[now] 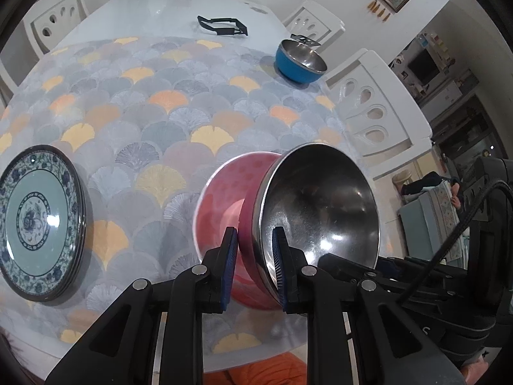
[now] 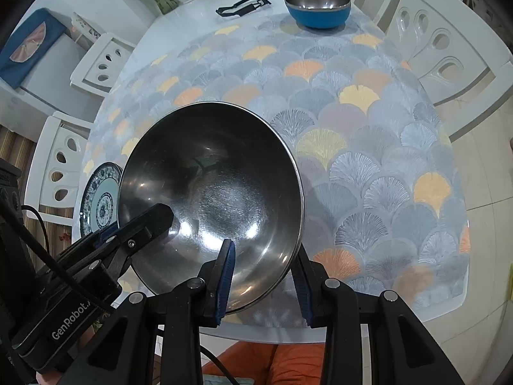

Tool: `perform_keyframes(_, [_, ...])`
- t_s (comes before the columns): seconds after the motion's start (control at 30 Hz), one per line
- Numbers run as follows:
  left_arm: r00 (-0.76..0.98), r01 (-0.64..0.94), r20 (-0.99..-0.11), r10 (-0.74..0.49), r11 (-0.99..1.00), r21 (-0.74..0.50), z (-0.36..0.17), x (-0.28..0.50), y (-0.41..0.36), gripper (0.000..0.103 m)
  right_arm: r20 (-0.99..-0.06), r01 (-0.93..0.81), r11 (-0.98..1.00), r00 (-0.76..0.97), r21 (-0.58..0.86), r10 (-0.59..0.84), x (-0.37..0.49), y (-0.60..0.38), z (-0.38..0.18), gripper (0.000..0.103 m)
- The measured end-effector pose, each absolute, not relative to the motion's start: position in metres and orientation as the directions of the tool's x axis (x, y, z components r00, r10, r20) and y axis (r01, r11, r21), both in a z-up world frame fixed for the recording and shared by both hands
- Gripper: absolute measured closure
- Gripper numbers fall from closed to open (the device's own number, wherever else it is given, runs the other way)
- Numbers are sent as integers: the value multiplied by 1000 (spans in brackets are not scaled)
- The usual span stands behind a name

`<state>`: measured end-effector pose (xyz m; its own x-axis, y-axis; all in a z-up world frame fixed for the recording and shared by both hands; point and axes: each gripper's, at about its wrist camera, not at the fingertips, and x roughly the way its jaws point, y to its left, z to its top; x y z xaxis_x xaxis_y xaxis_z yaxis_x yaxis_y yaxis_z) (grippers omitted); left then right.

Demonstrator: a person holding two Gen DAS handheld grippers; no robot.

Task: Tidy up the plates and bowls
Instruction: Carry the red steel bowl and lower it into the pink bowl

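Leftmost on the worktop (image 1: 134, 102), which wears a fan-patterned cloth, lies a stack of blue-and-white floral plates (image 1: 38, 221), flat and well apart from the other dishes. Next comes the left claw (image 1: 253, 266), narrowed onto the wall of a pink bowl (image 1: 224, 205) with a steel lining: one blue-padded finger presses the pink outside, the other sits inside against the steel. That bowl is tilted up on its side, its mouth facing right, near the front edge of the worktop.

From the right wrist view the same pink bowl (image 2: 211, 199) shows its shiny interior, with the left claw (image 2: 141, 224) pinching its near-left rim. The right claw (image 2: 264, 276) stands at the bowl's near-right rim, one pad inside the bowl and the other outside it; the gap between the pads is moderate, and I cannot tell whether they actually press the wall.

Farther back on the worktop lies a black folded frame-like object (image 1: 222, 25). Right of that, near the far right edge, a blue bowl (image 1: 299, 61) with a steel lining sits upright, well apart from the pink one. White chairs (image 1: 378, 109) stand around.
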<state>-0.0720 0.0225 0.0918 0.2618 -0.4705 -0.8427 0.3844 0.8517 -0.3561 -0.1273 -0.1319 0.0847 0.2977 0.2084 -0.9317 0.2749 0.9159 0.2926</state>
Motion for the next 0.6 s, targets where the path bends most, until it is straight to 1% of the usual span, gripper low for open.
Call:
perform_keyframes(0.17, [301, 387, -861, -409, 878, -282, 88, -64, 25, 77, -932, 263, 921, 298, 288, 207, -124, -129, 86, 68])
perform_keyframes(0.23, [310, 386, -858, -408, 879, -279, 90, -62, 27, 77, -931, 256, 922, 298, 291, 211, -122, -127, 87, 68])
perform_keyframes(0.4, [352, 389, -859, -372, 893, -228, 94, -61, 32, 76, -931, 244, 925, 294, 292, 217, -120, -122, 87, 68])
perform_keyframes(0.5, [342, 373, -870, -354, 901, -220, 86, -57, 34, 76, -931, 241, 925, 293, 293, 218, -120, -120, 87, 68])
perform_keyframes(0.6, [317, 359, -877, -361, 902, -241, 79, -55, 37, 76, -932, 240, 926, 291, 292, 218, -119, -120, 87, 68])
